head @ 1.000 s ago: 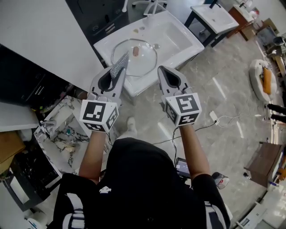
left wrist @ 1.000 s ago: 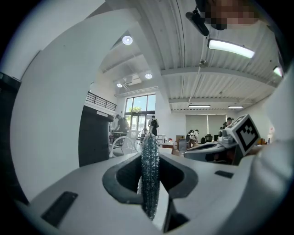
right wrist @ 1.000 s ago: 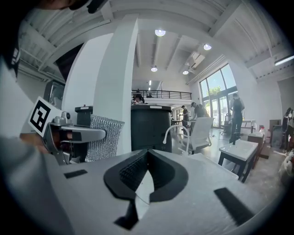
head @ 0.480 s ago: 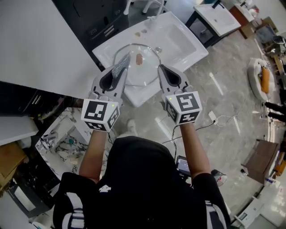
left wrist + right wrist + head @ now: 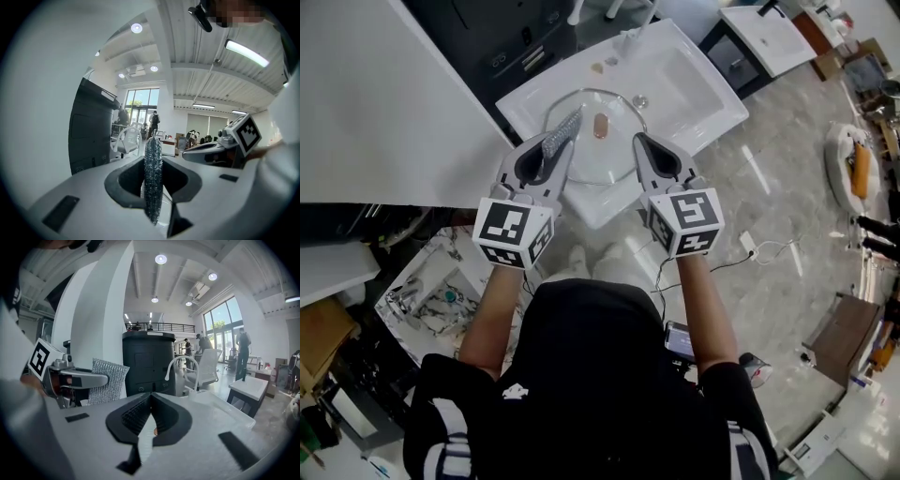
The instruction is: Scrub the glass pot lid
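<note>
A round glass pot lid (image 5: 595,141) with a brown knob (image 5: 601,125) lies in the white sink (image 5: 680,80) in the head view. My left gripper (image 5: 565,127) hovers over the lid's left rim, shut on a silvery mesh scrubber (image 5: 557,138). In the left gripper view the scrubber (image 5: 153,180) stands edge-on between the jaws. My right gripper (image 5: 639,140) is shut with nothing in it, above the lid's right rim. The right gripper view shows its jaws (image 5: 151,401) pressed together and the scrubber (image 5: 107,381) at left.
The sink's faucet (image 5: 627,37) rises at its far edge. A dark cabinet (image 5: 502,37) stands behind it, a white wall panel (image 5: 375,103) at left. Clutter and foil (image 5: 431,286) lie on the floor at left. Cables (image 5: 759,253) run over the marble floor at right.
Both grippers have edged forward relative to the sink, so their tips now lie over the lid's rim. Their jaws have not altered.
</note>
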A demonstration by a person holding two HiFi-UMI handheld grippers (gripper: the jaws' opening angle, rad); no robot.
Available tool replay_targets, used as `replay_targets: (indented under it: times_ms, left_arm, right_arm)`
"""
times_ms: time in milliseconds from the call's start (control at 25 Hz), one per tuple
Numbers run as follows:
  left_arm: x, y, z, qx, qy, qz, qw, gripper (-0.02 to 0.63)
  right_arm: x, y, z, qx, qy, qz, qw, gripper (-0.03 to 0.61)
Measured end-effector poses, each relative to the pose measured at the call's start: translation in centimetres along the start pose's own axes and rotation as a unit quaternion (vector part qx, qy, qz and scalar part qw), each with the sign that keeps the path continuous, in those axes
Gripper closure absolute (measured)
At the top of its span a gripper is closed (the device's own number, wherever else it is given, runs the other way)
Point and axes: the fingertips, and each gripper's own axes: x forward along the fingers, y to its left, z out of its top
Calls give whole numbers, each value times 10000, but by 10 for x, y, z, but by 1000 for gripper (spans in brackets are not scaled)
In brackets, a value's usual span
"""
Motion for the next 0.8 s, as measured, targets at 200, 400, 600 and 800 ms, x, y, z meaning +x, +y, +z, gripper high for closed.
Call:
replay_targets:
  times_ms: [200, 400, 600, 800]
  left_arm:
    - [14, 1, -12, -270, 114, -123, 9995, 532]
    - [24, 5, -21, -479, 167, -44, 9987, 532]
    - [40, 12, -36, -428, 332, 140, 9984, 532]
    - [55, 24, -61, -427, 574, 412, 9966, 532]
  right_arm:
    - [15, -6, -11, 20, 166, 145, 9998, 581]
    - [25, -15, -26, 20, 383, 337, 9987, 581]
    - [41, -28, -44, 28, 635, 546, 9965, 581]
    - [62, -33, -81, -35, 1106, 920, 9896, 581]
